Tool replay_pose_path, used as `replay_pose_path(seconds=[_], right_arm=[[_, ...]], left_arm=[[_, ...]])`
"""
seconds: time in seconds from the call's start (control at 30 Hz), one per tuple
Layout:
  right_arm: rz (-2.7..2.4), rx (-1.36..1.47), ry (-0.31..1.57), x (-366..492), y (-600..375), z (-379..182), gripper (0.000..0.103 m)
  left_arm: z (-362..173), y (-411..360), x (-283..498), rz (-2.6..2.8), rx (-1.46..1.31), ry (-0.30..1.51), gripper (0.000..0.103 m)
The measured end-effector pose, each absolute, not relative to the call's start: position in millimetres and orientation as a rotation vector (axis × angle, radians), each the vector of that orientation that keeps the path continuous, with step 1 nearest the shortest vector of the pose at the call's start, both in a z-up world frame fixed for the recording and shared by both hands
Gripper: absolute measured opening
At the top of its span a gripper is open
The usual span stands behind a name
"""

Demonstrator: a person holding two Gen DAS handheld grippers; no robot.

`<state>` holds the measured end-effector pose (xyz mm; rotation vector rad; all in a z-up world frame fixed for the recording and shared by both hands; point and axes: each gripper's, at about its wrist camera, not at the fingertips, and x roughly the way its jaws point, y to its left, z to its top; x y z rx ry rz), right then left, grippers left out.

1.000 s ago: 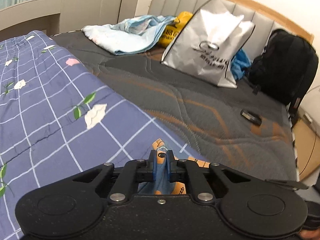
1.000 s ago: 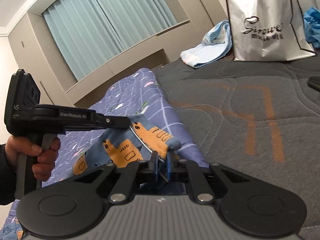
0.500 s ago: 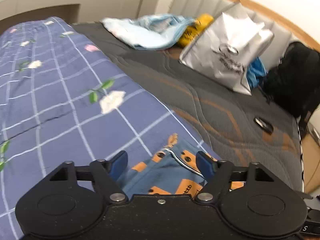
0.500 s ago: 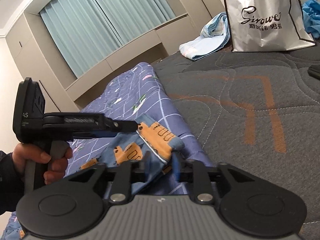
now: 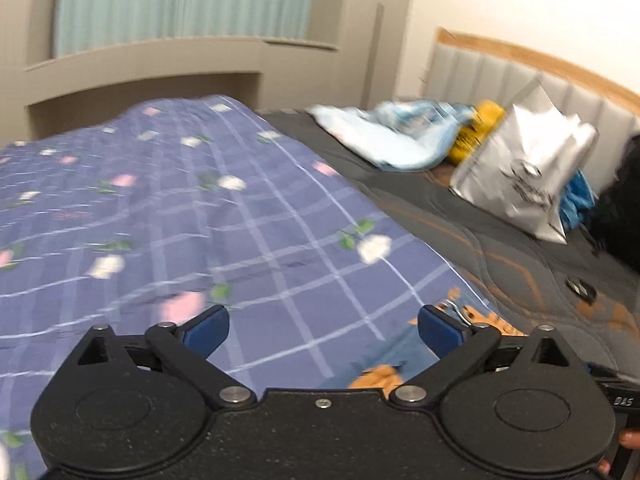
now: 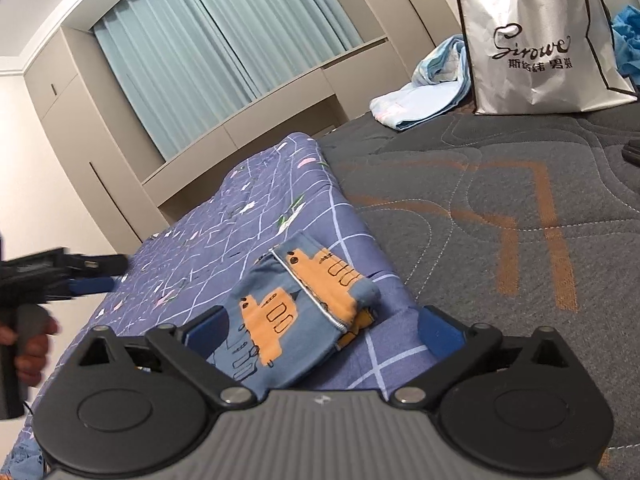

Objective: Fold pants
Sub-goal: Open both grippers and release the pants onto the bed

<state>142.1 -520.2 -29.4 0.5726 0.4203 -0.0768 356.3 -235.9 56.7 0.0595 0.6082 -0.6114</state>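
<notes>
Your left gripper point(image 5: 322, 330) and right gripper point(image 6: 324, 326) were both opening, nothing pinched. Folded blue pants with orange truck print point(image 6: 296, 312) lay on the purple checked floral quilt point(image 6: 256, 220), near its edge.

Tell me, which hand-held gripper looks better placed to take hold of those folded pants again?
Probably the right hand-held gripper. Its jaws are opening with the pants lying between them. The left hand-held gripper, also opening, sits off to the side over the quilt, with the pants only at its right finger.
</notes>
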Motion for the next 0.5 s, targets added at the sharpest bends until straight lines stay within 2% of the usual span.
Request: replay_pose_path(seconds=[0.23, 0.5], right_arm=[[-0.047, 0.521, 0.387, 137, -511, -24, 0.103], [0.044, 0.370, 0.431, 142, -465, 7, 0.103]], left_arm=[[88, -142, 322, -0.499, 0.069, 0.575, 0.102], [69, -36, 297, -0.368, 0.080, 0.642, 0.102]])
